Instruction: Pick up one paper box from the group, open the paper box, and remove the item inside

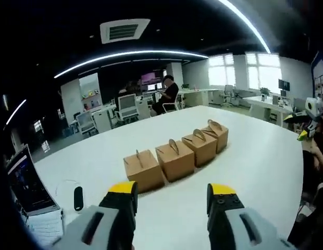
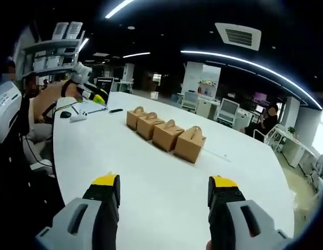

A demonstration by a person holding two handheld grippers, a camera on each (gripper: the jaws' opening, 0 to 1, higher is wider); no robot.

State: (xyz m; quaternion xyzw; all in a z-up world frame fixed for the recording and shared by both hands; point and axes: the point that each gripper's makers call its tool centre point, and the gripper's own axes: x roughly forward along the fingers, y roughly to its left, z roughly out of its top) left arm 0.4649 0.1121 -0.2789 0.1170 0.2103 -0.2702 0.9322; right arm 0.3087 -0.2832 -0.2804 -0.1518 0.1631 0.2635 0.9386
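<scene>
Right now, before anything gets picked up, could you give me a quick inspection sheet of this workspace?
Surface: large white table, mostly bare.
Job's things: four brown paper boxes with handles, closed, in one row at mid-table, side by side.
Clutter: laptop and a small dark device at one edge in the left gripper view; mouse and phone at the far end in the right gripper view.
Grippers: left gripper and right gripper both open, holding nothing, short of the boxes.
Cables: nothing seen.
Surroundings: open office with desks, chairs, ceiling light strips, windows; people seated at the table's end and at a far desk.
</scene>
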